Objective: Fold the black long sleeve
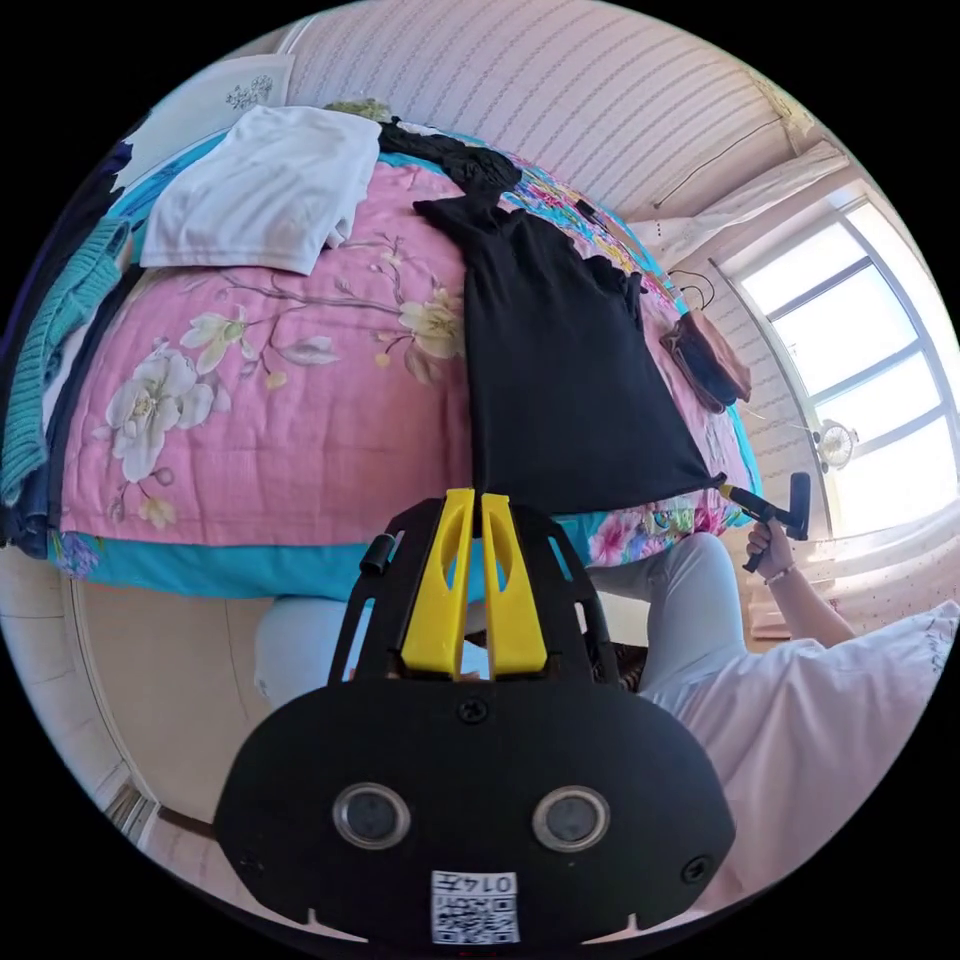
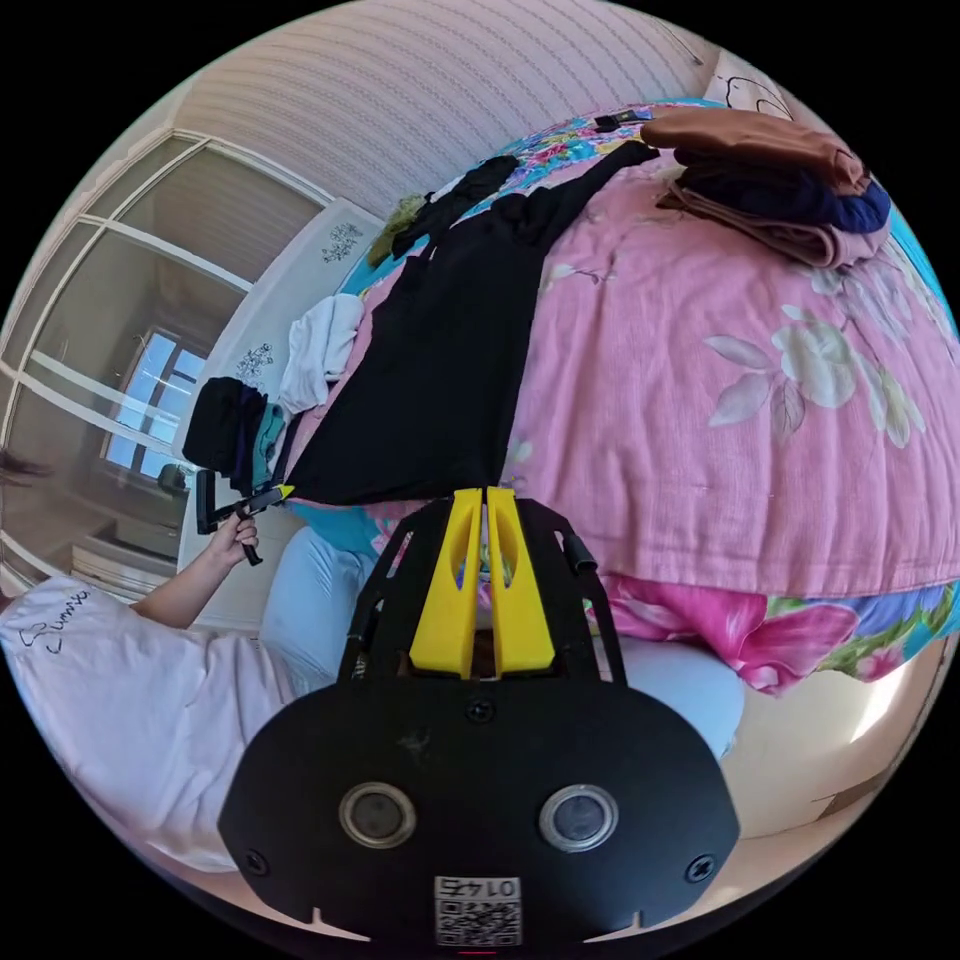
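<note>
The black long sleeve [image 1: 560, 370] lies stretched flat on the pink floral quilt [image 1: 300, 420], hem toward the bed's near edge. In the left gripper view my left gripper [image 1: 478, 494] has its yellow jaws shut on one hem corner. The right gripper [image 1: 728, 487], held in a hand, pinches the opposite hem corner. In the right gripper view the black long sleeve [image 2: 440, 370] runs away from my right gripper [image 2: 485, 492], whose jaws are shut on its corner. There the left gripper [image 2: 285, 491] grips the far corner. A sleeve [image 2: 590, 185] lies out across the quilt [image 2: 720, 400].
A folded white garment [image 1: 265, 190] and a teal knit [image 1: 40, 370] sit on the bed's left side. Another dark garment [image 1: 450, 155] lies past the collar. A folded stack of brown and navy clothes [image 2: 780, 180] rests on the right. The person's legs [image 1: 690, 600] are against the bed edge.
</note>
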The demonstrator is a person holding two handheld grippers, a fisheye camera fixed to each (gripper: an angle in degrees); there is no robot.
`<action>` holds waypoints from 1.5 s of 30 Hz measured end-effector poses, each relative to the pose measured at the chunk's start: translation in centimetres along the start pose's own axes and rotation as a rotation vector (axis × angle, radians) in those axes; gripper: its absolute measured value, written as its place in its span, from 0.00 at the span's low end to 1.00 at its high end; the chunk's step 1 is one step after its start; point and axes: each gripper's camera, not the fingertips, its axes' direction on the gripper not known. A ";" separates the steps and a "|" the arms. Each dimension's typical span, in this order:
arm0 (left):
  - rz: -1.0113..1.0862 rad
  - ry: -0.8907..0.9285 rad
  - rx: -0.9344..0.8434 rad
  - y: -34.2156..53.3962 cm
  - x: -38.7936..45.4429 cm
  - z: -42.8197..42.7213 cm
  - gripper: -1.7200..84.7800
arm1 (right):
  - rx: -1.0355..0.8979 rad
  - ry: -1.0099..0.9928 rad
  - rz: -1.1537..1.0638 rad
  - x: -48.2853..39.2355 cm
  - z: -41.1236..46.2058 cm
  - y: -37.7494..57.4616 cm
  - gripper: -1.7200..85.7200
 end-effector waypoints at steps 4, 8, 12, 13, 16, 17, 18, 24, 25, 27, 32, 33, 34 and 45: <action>0.047 0.010 -0.020 1.2 -0.6 0.4 0.01 | -0.006 -0.003 -0.003 0.4 0.0 0.2 0.02; 0.071 -0.002 -0.060 2.8 -1.3 1.2 0.01 | -0.053 0.013 -0.034 0.2 0.6 0.5 0.02; 0.030 0.006 -0.094 4.7 -2.7 2.9 0.01 | -0.141 0.044 -0.063 -0.1 2.3 1.0 0.02; 0.019 0.004 -0.101 5.2 -3.1 3.8 0.01 | -0.153 0.055 -0.066 -0.2 2.7 1.0 0.02; -0.027 0.018 -0.105 5.5 -3.9 6.4 0.01 | -0.186 0.081 -0.053 0.0 4.7 0.8 0.02; -0.031 0.023 -0.107 5.5 -4.0 6.8 0.01 | -0.197 0.087 -0.045 0.0 5.6 0.4 0.02; -0.036 0.025 -0.112 5.4 -4.2 7.6 0.01 | -0.208 0.109 -0.041 -0.2 6.4 0.0 0.02; -0.035 -0.047 -0.158 6.2 -5.7 9.0 0.02 | -0.319 0.240 -0.050 -0.5 8.8 -1.1 0.02; -0.044 -0.046 -0.151 6.7 -6.2 8.9 0.02 | -0.332 0.257 -0.046 -0.4 8.9 -1.1 0.02; -0.051 -0.046 -0.130 7.3 -6.5 8.7 0.02 | -0.352 0.285 -0.021 0.0 8.9 -0.8 0.02; 0.025 -0.074 -0.055 8.8 -5.5 8.1 0.01 | -0.304 0.295 0.014 -0.1 7.6 -0.1 0.02; 0.044 -0.079 -0.050 8.9 -5.2 8.1 0.01 | -0.288 0.303 0.014 -0.2 7.2 0.0 0.02; 0.078 -0.094 -0.042 9.0 -4.6 8.2 0.01 | -0.281 0.309 0.012 -0.2 7.1 0.0 0.02; 0.450 -0.075 -0.010 2.0 4.3 15.5 0.06 | -0.077 0.376 -0.014 3.0 4.1 -9.4 0.08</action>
